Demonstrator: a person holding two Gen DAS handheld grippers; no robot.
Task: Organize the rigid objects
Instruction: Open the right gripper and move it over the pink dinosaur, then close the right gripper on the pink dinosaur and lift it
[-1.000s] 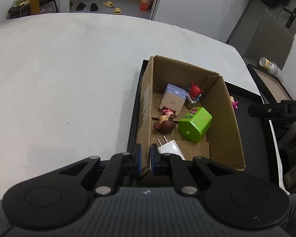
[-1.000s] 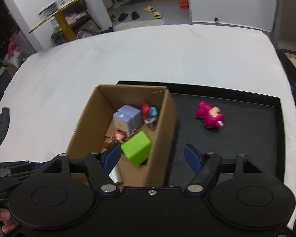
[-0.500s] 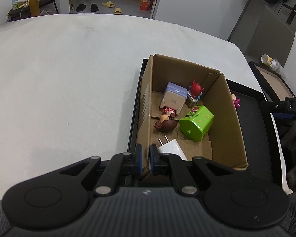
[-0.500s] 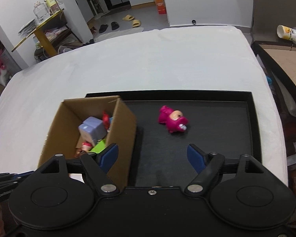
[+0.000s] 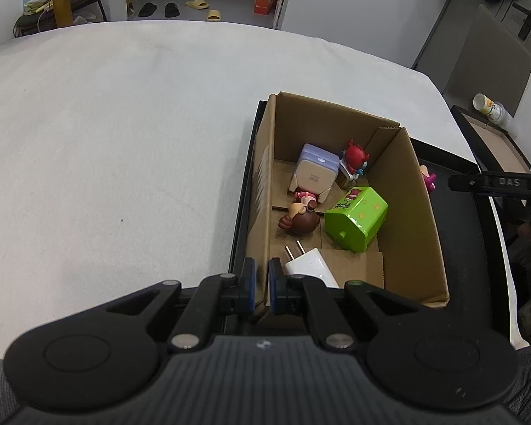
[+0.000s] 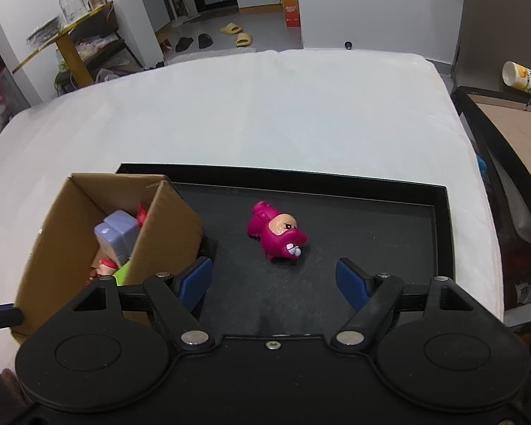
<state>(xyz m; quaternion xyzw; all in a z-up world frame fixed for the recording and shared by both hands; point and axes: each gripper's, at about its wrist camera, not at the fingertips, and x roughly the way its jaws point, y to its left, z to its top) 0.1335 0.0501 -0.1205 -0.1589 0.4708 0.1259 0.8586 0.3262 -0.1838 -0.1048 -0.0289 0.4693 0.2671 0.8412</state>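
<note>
A cardboard box (image 5: 417,212) stands at the left end of a black tray (image 6: 389,212). In it lie a green cube (image 5: 357,217), a lilac device (image 5: 315,173), a red figure (image 5: 354,154), a brown-haired doll (image 5: 299,221) and a white plug (image 5: 309,264). My left gripper (image 5: 262,283) is shut on the box's near left wall. A magenta figure (image 6: 278,235) lies on the tray floor right of the box; its edge shows in the left wrist view (image 5: 428,180). My right gripper (image 6: 274,279) is open and empty, just in front of the figure.
The tray sits on a white cloth-covered table (image 5: 124,141). A dark side table (image 6: 506,134) with a paper cup (image 6: 525,76) stands at the right. The floor, slippers and a yellow table lie beyond the far edge.
My right gripper has swung right, from over the box to over the tray facing the magenta figure. My left gripper has kept its hold on the box wall.
</note>
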